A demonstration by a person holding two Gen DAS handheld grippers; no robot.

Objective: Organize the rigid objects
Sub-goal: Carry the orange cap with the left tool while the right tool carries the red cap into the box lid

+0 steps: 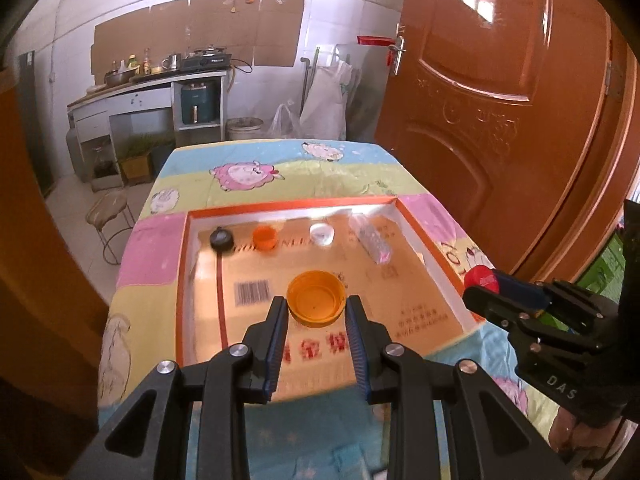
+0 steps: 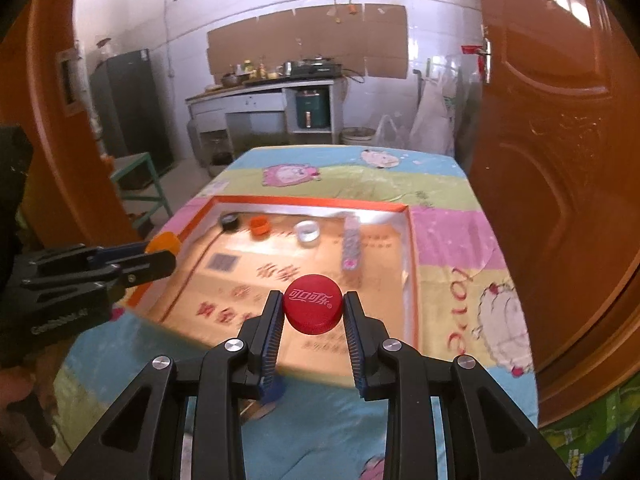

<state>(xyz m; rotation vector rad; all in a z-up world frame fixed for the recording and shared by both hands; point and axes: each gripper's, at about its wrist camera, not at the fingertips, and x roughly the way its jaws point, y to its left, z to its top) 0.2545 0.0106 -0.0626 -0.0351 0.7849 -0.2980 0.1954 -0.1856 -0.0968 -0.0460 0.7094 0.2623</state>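
My left gripper (image 1: 316,309) is shut on a large orange cap (image 1: 316,298), open side up, held over the near part of a shallow orange-rimmed box lid (image 1: 288,205). My right gripper (image 2: 313,312) is shut on a red bottle cap (image 2: 313,309) with white lettering, above the lid's near edge. Along the lid's far side lie a black cap (image 1: 222,238), a small orange cap (image 1: 265,237), a white cap (image 1: 322,233) and a clear plastic tube (image 1: 370,238). The right gripper with the red cap also shows in the left wrist view (image 1: 482,280); the left gripper shows in the right wrist view (image 2: 160,252).
The lid (image 2: 414,264) rests on a table with a pastel cartoon cloth (image 1: 260,172). A brown door (image 1: 500,100) stands open at the right. A stool (image 1: 110,210) is left of the table. A kitchen counter (image 1: 148,84) lines the far wall.
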